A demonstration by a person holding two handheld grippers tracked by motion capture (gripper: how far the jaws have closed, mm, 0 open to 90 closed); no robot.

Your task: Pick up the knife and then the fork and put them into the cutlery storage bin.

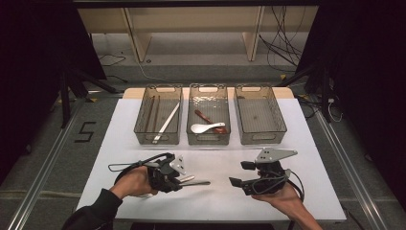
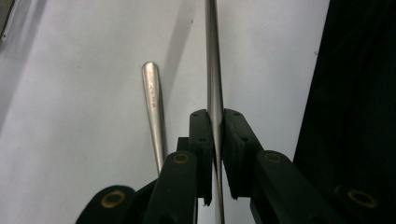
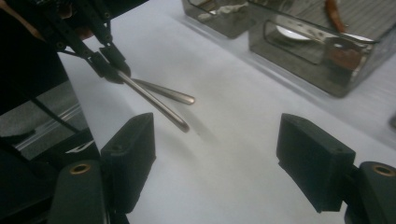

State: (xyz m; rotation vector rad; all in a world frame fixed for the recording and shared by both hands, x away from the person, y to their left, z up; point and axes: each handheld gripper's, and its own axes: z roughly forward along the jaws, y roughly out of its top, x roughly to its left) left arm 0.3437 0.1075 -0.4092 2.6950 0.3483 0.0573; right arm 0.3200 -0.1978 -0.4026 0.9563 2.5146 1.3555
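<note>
From the high view, my left gripper [image 1: 184,179] sits near the front of the white table [image 1: 143,191], clamped on a slim, polished steel utensil handle [image 1: 197,183] that pokes out level toward the right gripper [image 1: 238,183], which waits apart from it; three clear plastic bins [image 1: 258,136] stand well beyond. Over to the left gripper view: the jaws are pinched tight on that steel rod [image 2: 214,79], gripping partway along, and a second rounded steel handle [image 2: 154,105] lies just beside it on the table. I'd judge the metal stiff, light and slippery, so a firm squeeze mid-shaft suits it, or it may swivel. Now the right gripper view: my own jaws stand wide with nothing between them, facing the two handle tips [image 3: 180,122].
</note>
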